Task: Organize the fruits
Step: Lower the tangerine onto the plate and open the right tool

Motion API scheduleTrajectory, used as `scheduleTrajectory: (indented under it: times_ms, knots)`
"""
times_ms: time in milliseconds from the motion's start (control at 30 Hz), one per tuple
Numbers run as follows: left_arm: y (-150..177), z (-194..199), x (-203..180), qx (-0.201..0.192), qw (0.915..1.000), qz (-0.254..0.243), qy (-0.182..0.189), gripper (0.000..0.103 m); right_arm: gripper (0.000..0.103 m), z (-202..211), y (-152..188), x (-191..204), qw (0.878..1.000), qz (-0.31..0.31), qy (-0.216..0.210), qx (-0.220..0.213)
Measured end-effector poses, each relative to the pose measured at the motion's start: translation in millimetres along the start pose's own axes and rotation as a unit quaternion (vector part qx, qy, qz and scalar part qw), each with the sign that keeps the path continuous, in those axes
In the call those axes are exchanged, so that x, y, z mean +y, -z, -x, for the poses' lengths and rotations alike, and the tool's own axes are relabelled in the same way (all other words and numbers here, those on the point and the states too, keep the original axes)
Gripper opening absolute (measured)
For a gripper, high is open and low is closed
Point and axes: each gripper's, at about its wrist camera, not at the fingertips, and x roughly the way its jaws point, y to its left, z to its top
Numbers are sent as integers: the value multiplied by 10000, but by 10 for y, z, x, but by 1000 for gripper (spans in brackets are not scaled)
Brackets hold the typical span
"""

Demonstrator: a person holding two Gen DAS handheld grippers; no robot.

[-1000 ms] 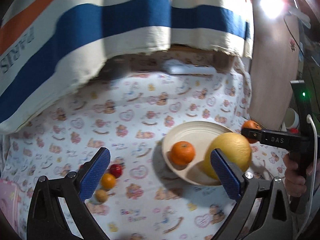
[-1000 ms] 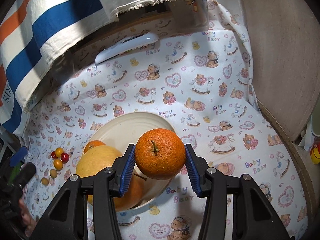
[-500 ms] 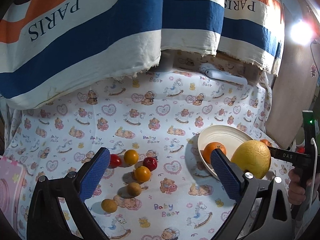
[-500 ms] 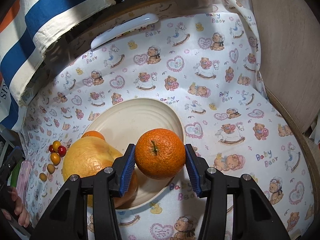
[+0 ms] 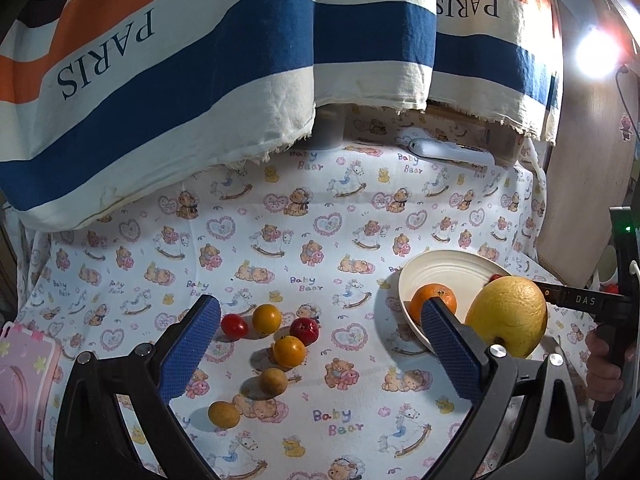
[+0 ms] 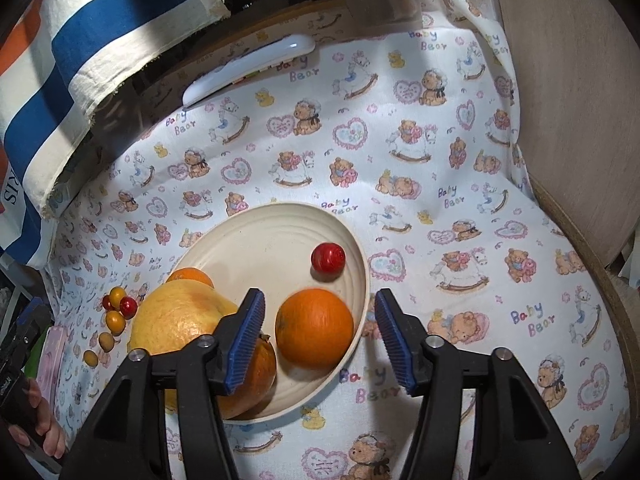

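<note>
The right gripper (image 6: 320,338) has just been opening, its jaws clear of the orange (image 6: 314,328) resting in the cream plate (image 6: 276,236). The left gripper (image 5: 320,354) stands wide and empty above six small fruits (image 5: 289,351).

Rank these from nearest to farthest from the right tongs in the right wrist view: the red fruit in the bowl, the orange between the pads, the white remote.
1. Orange, in the bowl between the open right tongs.
2. Red fruit, farther back in the bowl.
3. White remote, at the cloth's far edge.

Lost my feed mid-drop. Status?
Right gripper jaws just opened, orange loose on plate. Left gripper open, empty, over small fruits on cloth. Nothing in the way.
</note>
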Motion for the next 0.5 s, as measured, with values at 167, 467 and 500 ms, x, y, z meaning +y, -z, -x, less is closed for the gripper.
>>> scheduleTrajectory:
  times_ms: [167,467,500]
  knots:
    - [-37,33,23,43,9999,3,-117,100,61,29,-9,-8,10000,-12,-14,-55]
    - [-200,87,219,523,9974,-2,-490,100,61,166,48,210,9965,529,395,-504]
    - [-200,74,242,600,9968,-24,-526,100,61,191,58,244,9958,593,407,-559]
